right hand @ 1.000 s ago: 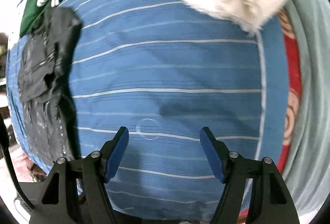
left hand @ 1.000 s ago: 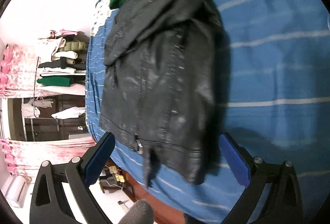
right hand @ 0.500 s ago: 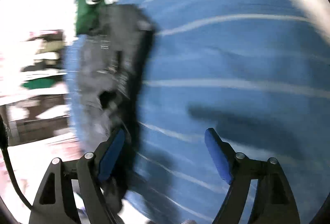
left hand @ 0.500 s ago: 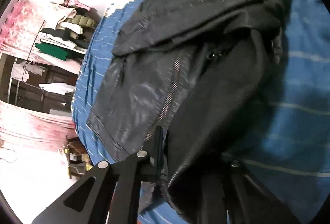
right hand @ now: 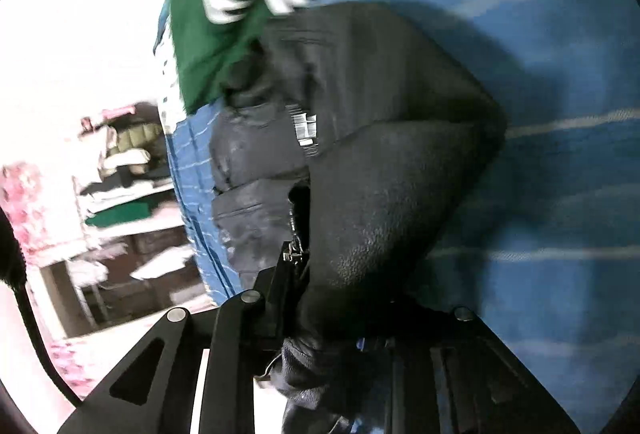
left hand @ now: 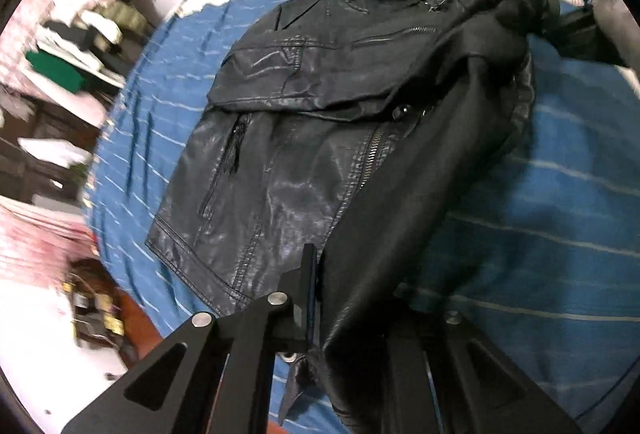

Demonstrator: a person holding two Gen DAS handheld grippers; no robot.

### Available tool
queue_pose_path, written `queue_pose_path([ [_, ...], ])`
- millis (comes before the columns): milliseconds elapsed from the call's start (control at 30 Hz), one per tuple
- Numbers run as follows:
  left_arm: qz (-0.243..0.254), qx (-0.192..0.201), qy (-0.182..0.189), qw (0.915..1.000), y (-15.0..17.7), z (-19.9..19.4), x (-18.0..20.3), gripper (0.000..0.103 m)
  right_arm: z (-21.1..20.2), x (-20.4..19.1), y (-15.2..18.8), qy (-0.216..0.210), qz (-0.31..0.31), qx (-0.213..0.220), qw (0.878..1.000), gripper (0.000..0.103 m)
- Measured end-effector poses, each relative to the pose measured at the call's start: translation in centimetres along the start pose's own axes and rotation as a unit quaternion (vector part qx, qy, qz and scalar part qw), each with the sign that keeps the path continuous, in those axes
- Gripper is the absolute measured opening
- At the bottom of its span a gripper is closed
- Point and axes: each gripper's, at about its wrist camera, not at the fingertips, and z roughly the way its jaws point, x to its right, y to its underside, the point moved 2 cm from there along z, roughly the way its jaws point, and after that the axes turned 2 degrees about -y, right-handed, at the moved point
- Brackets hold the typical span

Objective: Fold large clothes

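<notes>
Black leather jacket (left hand: 304,162), seemingly heavy, stiff and slick, is being pinched at its hem edge by left gripper (left hand: 340,318) and right gripper (right hand: 336,314).

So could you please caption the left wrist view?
Left gripper pinching the black leather jacket on a blue striped bedspread.

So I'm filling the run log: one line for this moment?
left gripper: shut on black jacket | right gripper: shut on black jacket | blue bedsheet beneath
</notes>
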Motion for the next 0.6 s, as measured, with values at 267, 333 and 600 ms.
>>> queue_pose_path([
  [267,-0.073,-0.030,0.110,0.9908,-2.6,0.9,-11.6,0.012,4.7,-17.7,1.9,0.116,-0.096,-0.006,0.989,0.024],
  [333,-0.100,-0.046,0.135,0.9847,-3.3,2.9,-14.9,0.013,8.5,-21.3,1.9,0.148,-0.113,-0.019,0.982,0.024],
  [600,-0.196,-0.106,0.211,0.9518,-3.2,14.5,-25.2,0.027,26.1,-27.2,1.1,0.275,-0.152,-0.093,0.945,0.035],
])
